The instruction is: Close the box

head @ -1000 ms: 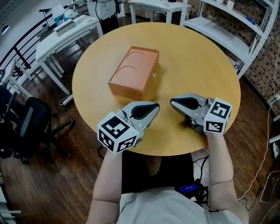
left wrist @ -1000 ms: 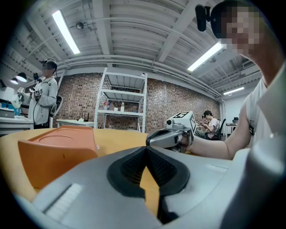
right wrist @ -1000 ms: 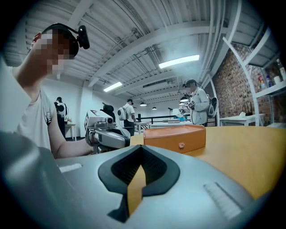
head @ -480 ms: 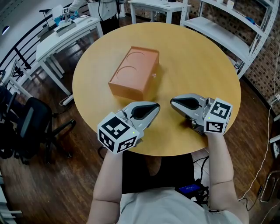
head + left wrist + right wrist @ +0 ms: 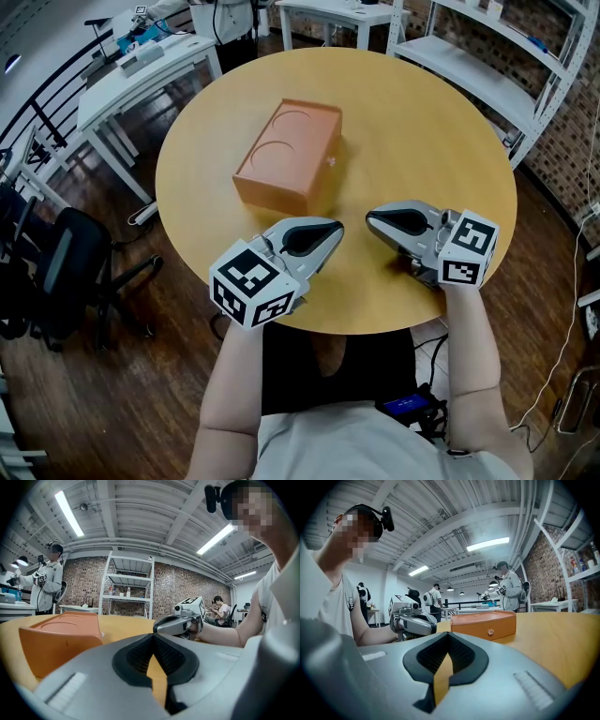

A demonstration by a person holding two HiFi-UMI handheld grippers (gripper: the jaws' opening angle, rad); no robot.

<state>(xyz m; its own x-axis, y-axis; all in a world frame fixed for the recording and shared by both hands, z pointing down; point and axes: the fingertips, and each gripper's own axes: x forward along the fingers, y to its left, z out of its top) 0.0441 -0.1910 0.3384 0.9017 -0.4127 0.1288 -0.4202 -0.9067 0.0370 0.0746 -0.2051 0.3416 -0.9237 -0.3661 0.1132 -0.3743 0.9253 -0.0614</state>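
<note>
An orange box (image 5: 286,155) lies on the round wooden table (image 5: 422,141) with its lid down flat; two circles are pressed into the lid. In the right gripper view the box (image 5: 483,623) shows a small knob on its front. My left gripper (image 5: 335,226) rests near the table's front edge, shut and empty, pointing toward the box from a short way off. My right gripper (image 5: 369,217) sits beside it to the right, shut with nothing held. Their tips face each other with a small gap between them. In the left gripper view the box (image 5: 61,637) stands to the left of the jaws.
White tables (image 5: 141,70) stand at the back left and a metal shelf rack (image 5: 497,56) at the right. An office chair (image 5: 56,272) is on the floor to the left. A person in a grey top (image 5: 508,590) works in the background.
</note>
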